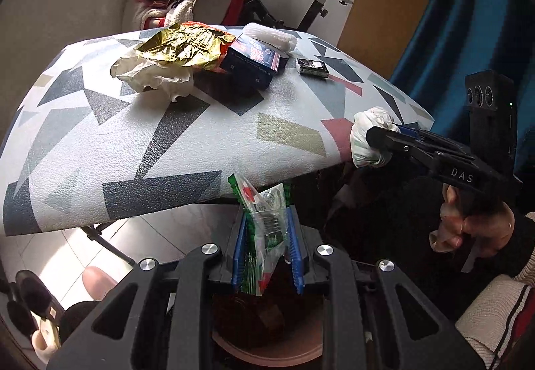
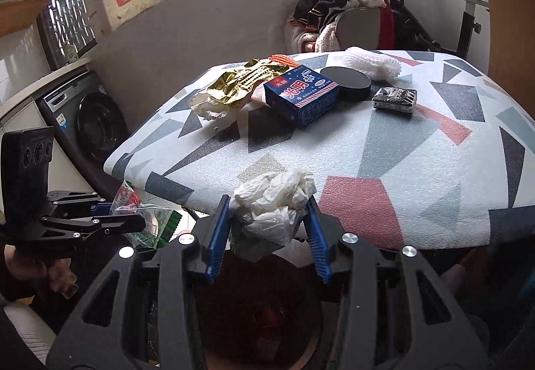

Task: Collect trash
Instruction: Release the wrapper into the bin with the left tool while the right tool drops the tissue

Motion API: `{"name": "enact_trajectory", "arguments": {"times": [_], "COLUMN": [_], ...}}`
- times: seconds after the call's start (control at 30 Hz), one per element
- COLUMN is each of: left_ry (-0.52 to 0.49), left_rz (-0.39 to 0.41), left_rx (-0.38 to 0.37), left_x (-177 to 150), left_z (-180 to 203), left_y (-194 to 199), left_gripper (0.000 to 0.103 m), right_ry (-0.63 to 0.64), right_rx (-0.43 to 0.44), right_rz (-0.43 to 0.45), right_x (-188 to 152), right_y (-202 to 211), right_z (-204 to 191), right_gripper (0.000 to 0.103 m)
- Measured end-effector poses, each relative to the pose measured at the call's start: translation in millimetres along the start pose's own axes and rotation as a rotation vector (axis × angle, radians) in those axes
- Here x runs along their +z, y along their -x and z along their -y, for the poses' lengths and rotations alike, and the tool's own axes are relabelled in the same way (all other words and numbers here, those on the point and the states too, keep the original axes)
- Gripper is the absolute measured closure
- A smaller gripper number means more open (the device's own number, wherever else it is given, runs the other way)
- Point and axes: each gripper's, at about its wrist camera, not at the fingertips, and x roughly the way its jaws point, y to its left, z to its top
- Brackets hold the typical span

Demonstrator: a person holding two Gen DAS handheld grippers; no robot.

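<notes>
My left gripper is shut on a green, red and clear plastic wrapper, held off the table's near edge above a round brown bin. It also shows in the right wrist view. My right gripper is shut on a crumpled white tissue, held at the table's near edge over the bin; it also shows in the left wrist view. On the table lie a gold foil wrapper, another crumpled tissue and a blue carton.
The patterned table also carries a black round lid, a white foam net and a small dark packet. A chair piled with clothes and an exercise bike stand behind. A washing machine is at left.
</notes>
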Motion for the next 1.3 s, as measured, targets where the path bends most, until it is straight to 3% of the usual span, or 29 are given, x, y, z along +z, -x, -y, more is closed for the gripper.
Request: {"name": "enact_trajectory", "arguments": {"times": [0.33,0.4,0.47,0.5,0.87,0.97,1.3], "left_ry": [-0.052,-0.057,-0.057,-0.054,0.050,0.102,0.165], "left_rz": [-0.011,-0.012,-0.010,-0.003,0.095,0.123,0.131], "left_rx": [0.009,0.020,0.052,0.074,0.201,0.278,0.283], "left_x": [-2.6,-3.0,-3.1,-3.2,-1.3,-2.5,-4.4], "left_z": [11.1,12.0,11.9,11.9,-5.9,-14.0,-27.0], "left_y": [-4.8,-5.3,-5.6,-4.9,14.6,21.5,26.1], "left_gripper": [0.072,0.064,0.032,0.027,0.013,0.010,0.010], "right_ry": [0.038,0.059,0.084,0.094,0.116,0.119,0.147], "right_rx": [-0.029,-0.030,-0.029,-0.030,-0.036,-0.042,-0.034], "right_rz": [-0.046,-0.053,-0.056,-0.057,-0.082,-0.097,-0.126], "right_x": [-7.9,-8.9,-10.0,-10.3,-13.0,-14.1,-16.1], "right_y": [-12.1,-14.0,-14.5,-14.9,-20.2,-23.4,-28.9], "right_z": [-6.7,-10.6,-14.9,-16.7,-20.3,-20.8,-26.8], "right_gripper": [0.058,0.058,0.058,0.058,0.058,0.058,0.057]}}
